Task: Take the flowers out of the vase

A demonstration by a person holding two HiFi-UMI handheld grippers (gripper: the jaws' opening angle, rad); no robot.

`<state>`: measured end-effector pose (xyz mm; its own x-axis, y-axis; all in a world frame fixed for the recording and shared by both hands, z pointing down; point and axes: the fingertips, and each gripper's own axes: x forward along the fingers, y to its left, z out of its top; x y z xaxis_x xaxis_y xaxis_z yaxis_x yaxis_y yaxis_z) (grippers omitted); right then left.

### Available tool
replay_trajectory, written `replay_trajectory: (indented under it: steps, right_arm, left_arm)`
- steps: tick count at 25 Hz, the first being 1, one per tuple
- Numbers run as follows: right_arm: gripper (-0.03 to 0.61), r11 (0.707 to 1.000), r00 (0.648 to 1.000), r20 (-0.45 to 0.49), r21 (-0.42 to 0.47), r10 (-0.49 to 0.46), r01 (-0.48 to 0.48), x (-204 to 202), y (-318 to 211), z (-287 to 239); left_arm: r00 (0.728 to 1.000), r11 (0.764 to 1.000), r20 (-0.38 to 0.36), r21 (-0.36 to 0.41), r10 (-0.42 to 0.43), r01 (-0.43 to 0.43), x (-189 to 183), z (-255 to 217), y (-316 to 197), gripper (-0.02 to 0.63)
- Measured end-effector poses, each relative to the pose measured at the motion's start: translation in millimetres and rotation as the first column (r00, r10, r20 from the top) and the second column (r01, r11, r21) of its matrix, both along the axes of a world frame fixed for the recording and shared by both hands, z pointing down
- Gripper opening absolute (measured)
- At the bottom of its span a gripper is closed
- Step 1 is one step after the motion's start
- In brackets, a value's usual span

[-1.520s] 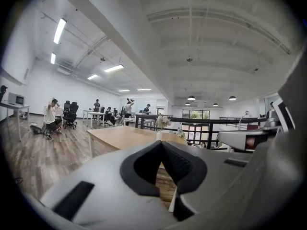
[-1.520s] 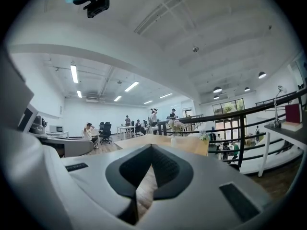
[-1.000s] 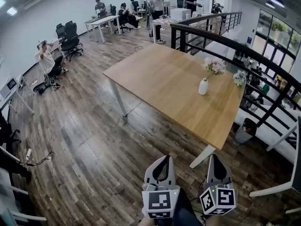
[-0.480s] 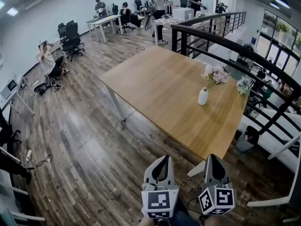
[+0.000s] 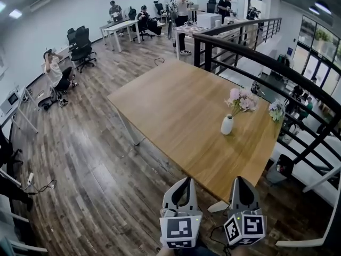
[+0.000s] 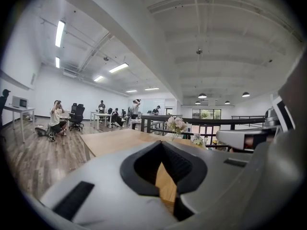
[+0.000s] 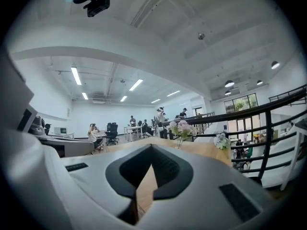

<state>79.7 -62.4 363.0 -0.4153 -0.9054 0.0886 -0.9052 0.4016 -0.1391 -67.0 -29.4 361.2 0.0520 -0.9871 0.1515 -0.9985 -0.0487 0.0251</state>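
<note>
The left gripper (image 5: pixel 184 181) and right gripper (image 5: pixel 241 180), fingers closed together, empty; flowers (image 5: pixel 241 100) stand in the white vase (image 5: pixel 227 125) on the counter (image 5: pixel 170 111), well ahead of the fingers.

I hold my left gripper (image 5: pixel 183 181) and right gripper (image 5: pixel 241 180) side by side, low in front of me, both pointing forward, about level, fingers (image 7: pixel 165 169) closed together, empty.

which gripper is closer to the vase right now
Right. In the head view the right gripper sits almost directly below the vase. The left gripper is beside it, farther off to the left. Both are well short of the vase.
</note>
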Motion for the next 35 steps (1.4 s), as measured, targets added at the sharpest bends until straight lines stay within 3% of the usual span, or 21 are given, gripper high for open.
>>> replay_trajectory:
  steps: [17,35]
  right_arm:
    - [0.018,0.999,1.000,0.004,-0.032,-0.022,0.022,-3,-51,16]
    - [0.018,0.998,0.999,0.011,-0.048,0.040,-0.039,0,-133,23]
  left_arm:
    - [1.000,0.999,0.001,-0.032,-0.007,0.008,5,16,-54,0.028]
    - [0.999,0.998,-0.012,-0.048,0.043,-0.044,2,25,-140,0.028]
